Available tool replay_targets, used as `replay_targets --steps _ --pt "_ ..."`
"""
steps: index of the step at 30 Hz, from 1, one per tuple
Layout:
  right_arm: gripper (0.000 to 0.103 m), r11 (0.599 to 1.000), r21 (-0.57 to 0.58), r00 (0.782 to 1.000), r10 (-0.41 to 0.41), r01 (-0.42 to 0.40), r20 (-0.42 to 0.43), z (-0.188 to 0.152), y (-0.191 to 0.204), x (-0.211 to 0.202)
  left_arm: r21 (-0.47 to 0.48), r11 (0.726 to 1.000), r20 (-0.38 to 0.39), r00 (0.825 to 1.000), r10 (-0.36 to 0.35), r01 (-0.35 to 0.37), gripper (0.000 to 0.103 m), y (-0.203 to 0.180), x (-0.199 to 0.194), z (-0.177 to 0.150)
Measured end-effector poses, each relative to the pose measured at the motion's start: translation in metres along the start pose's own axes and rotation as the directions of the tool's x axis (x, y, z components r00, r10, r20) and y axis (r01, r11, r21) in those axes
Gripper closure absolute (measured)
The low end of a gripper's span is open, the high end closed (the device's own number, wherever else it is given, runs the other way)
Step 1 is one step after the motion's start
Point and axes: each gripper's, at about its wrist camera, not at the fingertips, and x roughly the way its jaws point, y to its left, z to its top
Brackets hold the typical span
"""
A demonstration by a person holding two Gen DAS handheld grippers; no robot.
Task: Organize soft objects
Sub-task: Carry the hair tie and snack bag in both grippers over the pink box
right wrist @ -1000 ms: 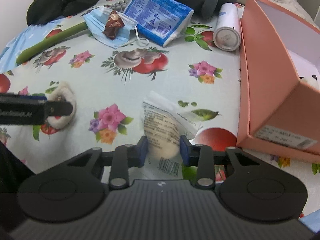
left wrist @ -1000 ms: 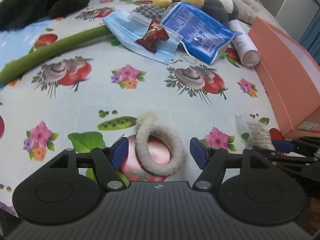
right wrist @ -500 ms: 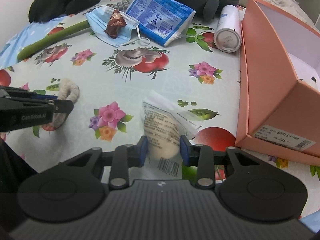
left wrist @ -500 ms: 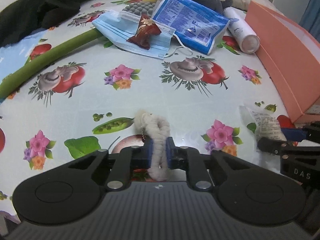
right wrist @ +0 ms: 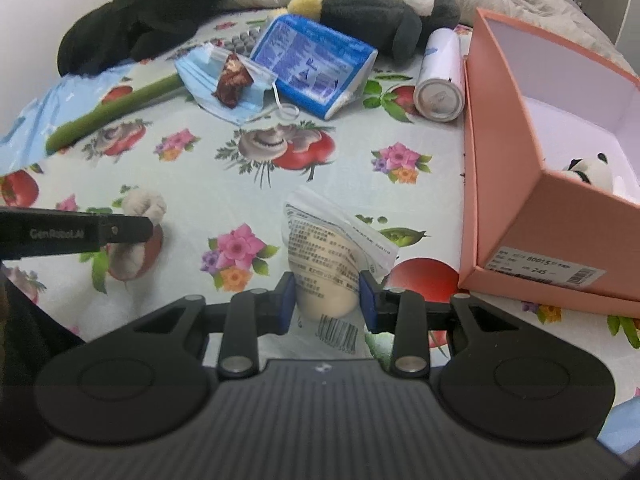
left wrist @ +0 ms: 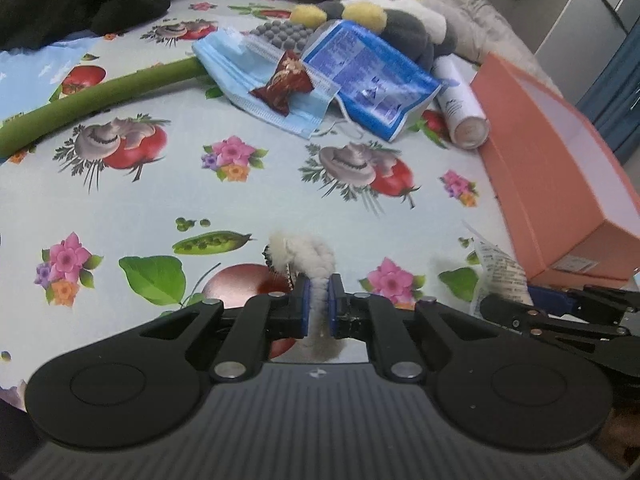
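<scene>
From the left wrist, the left gripper (left wrist: 318, 306) sits low over the flowered cloth (left wrist: 260, 204), its blue pads squeezed tight on a cream fuzzy loop (left wrist: 310, 256), which is pinched flat between them and stands up ahead of the tips, with its tail hanging down behind. Off to the right edge the right gripper (left wrist: 532, 302) reaches in sideways, a printed packet (left wrist: 500, 272) at its tips. Beyond that lies the pink box (left wrist: 560, 184), seen from its outer wall, so its inside cannot be told from here. At the far end of the cloth a blue mask (left wrist: 264, 84) lies with a brown wrapper (left wrist: 286, 82) on top, a blue pouch (left wrist: 370, 80) and a white can (left wrist: 460, 108) beside it, and a green stem (left wrist: 100, 96) runs off to the left. From the right wrist, the right gripper (right wrist: 328, 300) is part closed, pads pressing both sides of the packet (right wrist: 324, 264), whose cream lump bulges between them while it rests on the cloth (right wrist: 224, 172). The box (right wrist: 516, 208) stands just to the right, open at the top, with a black-and-white plush (right wrist: 592, 170) in its near corner. At the left, the left gripper (right wrist: 136, 226) comes in level, the loop (right wrist: 144, 204) in its tip, low over the cloth. A grey plush (right wrist: 384, 12) lies at the back.
</scene>
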Motion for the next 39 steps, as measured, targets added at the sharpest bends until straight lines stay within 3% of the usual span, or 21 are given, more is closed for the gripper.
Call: replay_targets --steps 14,28,39 --pt "0.066 0.999 0.032 0.992 0.023 -0.027 0.125 0.021 0.004 -0.062 -0.041 0.995 0.112 0.99 -0.082 0.087 0.092 -0.011 -0.059 0.02" --pt "0.066 0.997 0.053 0.973 0.041 -0.054 0.226 0.017 0.017 -0.122 0.034 0.99 0.182 0.973 -0.144 0.14 0.092 -0.036 -0.115 0.018" --pt "0.066 0.998 0.058 0.957 0.002 -0.02 0.289 0.016 0.014 -0.157 0.094 0.973 0.202 0.953 -0.226 0.211 0.092 -0.062 -0.139 0.017"
